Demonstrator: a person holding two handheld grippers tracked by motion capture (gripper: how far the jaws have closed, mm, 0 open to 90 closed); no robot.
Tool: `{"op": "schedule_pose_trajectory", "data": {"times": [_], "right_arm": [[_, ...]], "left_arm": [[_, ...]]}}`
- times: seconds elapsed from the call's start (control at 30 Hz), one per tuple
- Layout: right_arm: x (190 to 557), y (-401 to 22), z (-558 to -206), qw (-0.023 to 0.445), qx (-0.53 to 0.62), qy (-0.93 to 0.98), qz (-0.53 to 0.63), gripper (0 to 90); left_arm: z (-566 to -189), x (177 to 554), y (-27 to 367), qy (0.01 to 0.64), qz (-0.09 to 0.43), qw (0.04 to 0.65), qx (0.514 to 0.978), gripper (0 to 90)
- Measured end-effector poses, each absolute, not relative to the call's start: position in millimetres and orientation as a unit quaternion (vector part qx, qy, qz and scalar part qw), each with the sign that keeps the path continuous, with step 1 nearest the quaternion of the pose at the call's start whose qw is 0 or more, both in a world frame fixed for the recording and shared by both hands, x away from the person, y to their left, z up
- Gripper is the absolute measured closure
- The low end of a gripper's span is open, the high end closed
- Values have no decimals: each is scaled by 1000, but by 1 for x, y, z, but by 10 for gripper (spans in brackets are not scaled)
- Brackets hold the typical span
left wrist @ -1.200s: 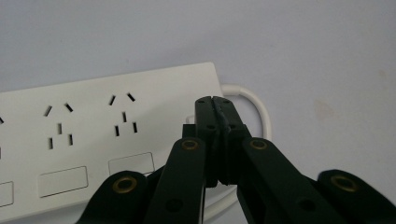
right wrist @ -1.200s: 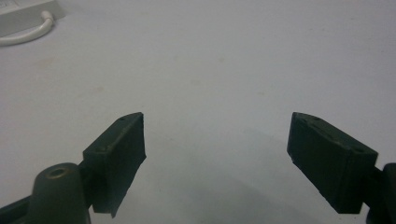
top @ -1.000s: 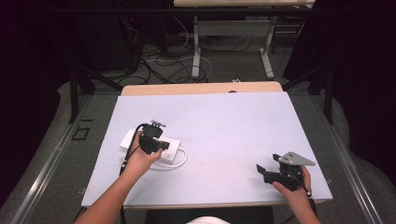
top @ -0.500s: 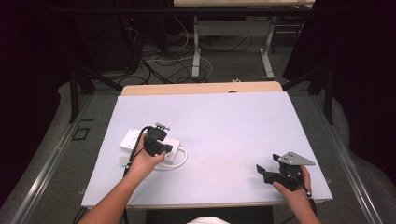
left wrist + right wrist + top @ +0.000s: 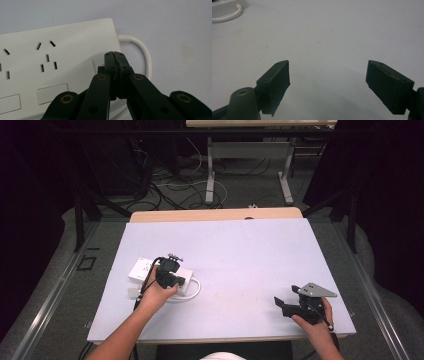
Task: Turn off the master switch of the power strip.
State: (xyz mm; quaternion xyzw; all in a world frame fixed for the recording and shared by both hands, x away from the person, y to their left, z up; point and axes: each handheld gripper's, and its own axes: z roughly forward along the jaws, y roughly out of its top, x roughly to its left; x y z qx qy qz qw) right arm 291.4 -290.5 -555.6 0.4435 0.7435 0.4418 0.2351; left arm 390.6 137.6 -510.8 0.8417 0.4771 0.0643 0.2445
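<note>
- The left claw (image 5: pixel 115 55) was clenched, its two black jaws pressed flat together with nothing between them, tips resting over a small square switch (image 5: pixel 98 61) at the end of the white power strip (image 5: pixel 57 52).
- In the high view the left claw (image 5: pixel 170 279) sat on top of the power strip (image 5: pixel 142 269), near the left edge of the desk (image 5: pixel 240 250), roughly midway between the front and back edges.
- One power strip lay on the desk. On its face I counted two socket groups in part or whole, and two blank rectangular panels below them; no brand or writing could be read.
- One white cable (image 5: pixel 145 53) looped out of the strip's end and curved back beside the jaws; the high view showed the same loop (image 5: pixel 195 290) just beside the strip.
- The right claw (image 5: pixel 328 85) was released, jaws standing wide apart over bare desk, holding nothing.
- In the high view the right claw (image 5: pixel 290 306) rested near the front right corner of the desk, well apart from the strip, with one grey three-cornered plate (image 5: pixel 315 290) on top.
- Two hands in all, one on each claw.
</note>
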Motion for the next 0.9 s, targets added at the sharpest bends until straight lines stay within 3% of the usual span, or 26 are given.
{"op": "schedule_pose_trajectory", "data": {"times": [0.5,0.9], "right_arm": [[291,-290,-556,230,440,749,439,185],[292,-290,-556,232,439,749,440,185]], "left_arm": [[-514,385,130,478,92,230,843,900],[-511,389,135,492,69,245,832,900]]}}
